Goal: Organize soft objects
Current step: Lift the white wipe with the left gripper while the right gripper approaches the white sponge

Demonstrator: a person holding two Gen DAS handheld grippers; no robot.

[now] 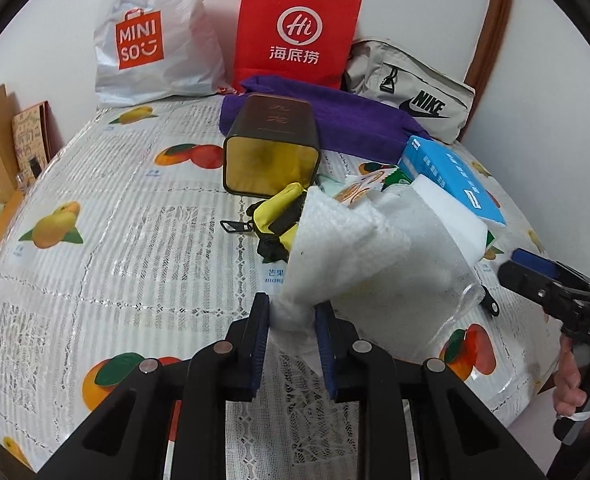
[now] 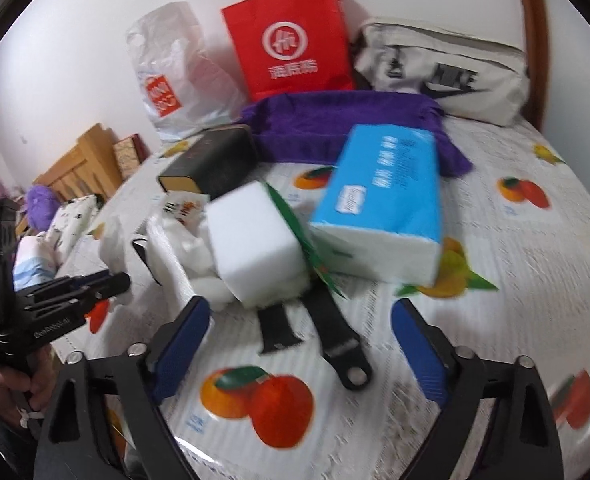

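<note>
My left gripper (image 1: 291, 320) is shut on the near corner of a white foam sheet (image 1: 359, 256), which lifts off the fruit-print tablecloth (image 1: 115, 240). Behind the foam lie a yellow-and-black pouch (image 1: 283, 208), a white sponge block (image 1: 447, 208) and a blue tissue pack (image 1: 451, 176). In the right wrist view my right gripper (image 2: 301, 348) stands open and holds nothing. Two black straps (image 2: 339, 344) lie on the cloth between its fingers. Just beyond are the sponge block (image 2: 255, 248), the tissue pack (image 2: 383, 200) and the foam sheet (image 2: 175, 256).
A brown tin (image 1: 271, 148) lies on its side with its open end toward me. Behind it are a purple towel (image 1: 335, 116), a white Miniso bag (image 1: 155, 40), a red paper bag (image 1: 295, 28) and a beige Nike bag (image 1: 415, 84) against the wall. Wooden furniture (image 2: 79, 160) stands at the left.
</note>
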